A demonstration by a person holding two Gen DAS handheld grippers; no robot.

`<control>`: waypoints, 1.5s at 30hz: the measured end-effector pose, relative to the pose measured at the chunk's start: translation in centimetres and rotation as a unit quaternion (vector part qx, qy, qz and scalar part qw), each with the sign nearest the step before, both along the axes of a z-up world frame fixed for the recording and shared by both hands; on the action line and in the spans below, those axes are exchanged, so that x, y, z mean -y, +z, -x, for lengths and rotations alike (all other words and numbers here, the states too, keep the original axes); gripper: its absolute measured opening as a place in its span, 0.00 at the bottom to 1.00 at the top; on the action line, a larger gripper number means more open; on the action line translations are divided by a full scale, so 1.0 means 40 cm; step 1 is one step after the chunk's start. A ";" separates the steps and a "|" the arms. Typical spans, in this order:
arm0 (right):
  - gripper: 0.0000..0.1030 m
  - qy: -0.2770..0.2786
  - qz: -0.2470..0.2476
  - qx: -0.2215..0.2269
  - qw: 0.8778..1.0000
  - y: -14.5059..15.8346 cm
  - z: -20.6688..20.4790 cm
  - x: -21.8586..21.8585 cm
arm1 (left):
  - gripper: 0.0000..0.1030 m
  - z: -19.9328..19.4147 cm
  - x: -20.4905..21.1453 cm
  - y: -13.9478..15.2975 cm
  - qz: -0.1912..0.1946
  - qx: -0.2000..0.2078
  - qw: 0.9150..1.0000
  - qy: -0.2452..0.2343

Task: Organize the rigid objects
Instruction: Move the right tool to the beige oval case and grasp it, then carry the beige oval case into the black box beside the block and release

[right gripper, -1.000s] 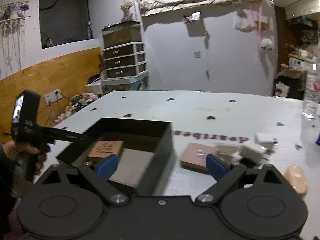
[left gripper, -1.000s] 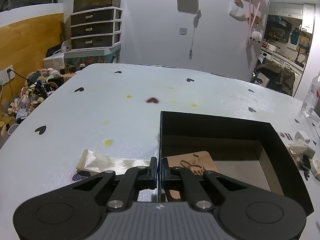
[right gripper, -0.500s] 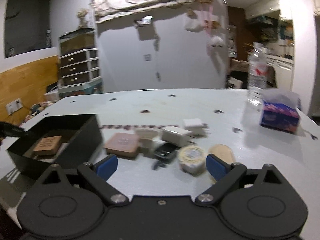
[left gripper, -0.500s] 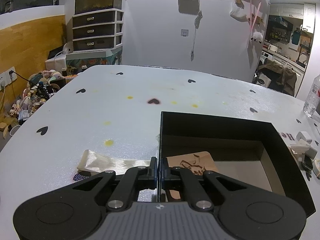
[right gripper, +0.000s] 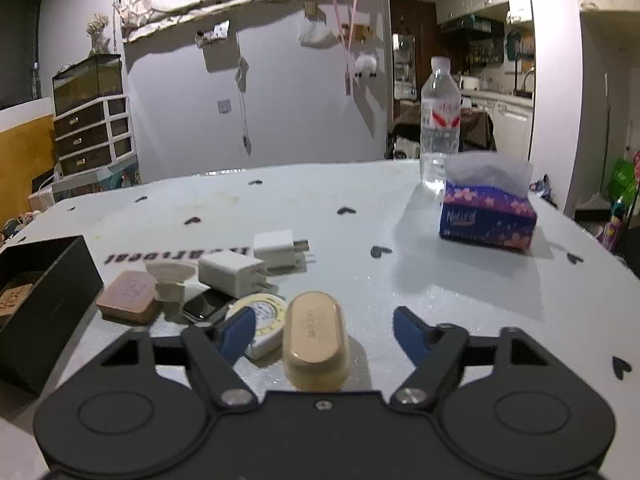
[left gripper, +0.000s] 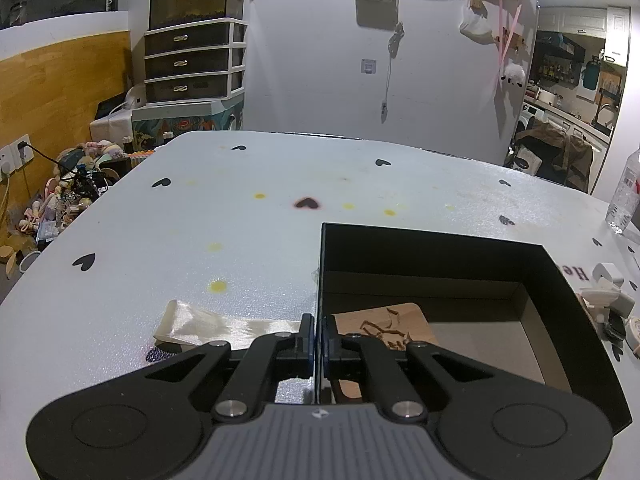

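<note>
White heart-dotted table (right gripper: 460,280): my left gripper (left gripper: 319,334), angled down, pinches the black box (left gripper: 552,280) wall; my right gripper (right gripper: 325,330), jaws just narrowing yet untouching, straddles the gold case (right gripper: 314,344).

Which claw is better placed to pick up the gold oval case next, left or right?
Right. The right claw already straddles the gold oval case, its jaws just closing but not yet pressing. The left claw is clamped on the black box wall, steadying it.

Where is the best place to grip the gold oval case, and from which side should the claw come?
Probably across its two long flat sides. The gold case lies flat, its long axis running away from the right claw, whose open jaws already straddle it, so come from the near end. The tape roll crowds its left side.
</note>
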State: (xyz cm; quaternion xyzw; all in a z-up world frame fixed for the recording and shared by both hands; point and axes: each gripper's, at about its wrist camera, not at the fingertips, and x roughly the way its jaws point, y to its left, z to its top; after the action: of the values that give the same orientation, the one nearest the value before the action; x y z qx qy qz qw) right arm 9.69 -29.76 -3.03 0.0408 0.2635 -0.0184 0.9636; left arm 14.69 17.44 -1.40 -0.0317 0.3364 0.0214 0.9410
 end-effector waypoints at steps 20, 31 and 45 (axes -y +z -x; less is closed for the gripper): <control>0.42 0.018 0.015 -0.065 0.998 -0.042 -0.096 -0.023 | 0.03 -0.007 0.005 -0.003 -0.001 0.000 1.000 0.001; 0.42 0.071 -0.035 -0.018 0.997 0.052 0.008 -0.089 | 0.03 -0.008 0.005 -0.005 0.000 0.001 1.000 0.001; 0.42 0.259 -0.076 -0.050 0.961 0.191 -0.114 -0.456 | 0.04 -0.010 -0.002 -0.009 0.013 0.002 1.000 0.007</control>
State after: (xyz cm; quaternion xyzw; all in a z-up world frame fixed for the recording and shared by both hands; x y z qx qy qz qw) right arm 14.25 -11.51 4.61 0.0435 0.3138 0.2504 0.9148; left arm 15.07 17.50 -1.77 -0.0467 0.3348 0.0236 0.9408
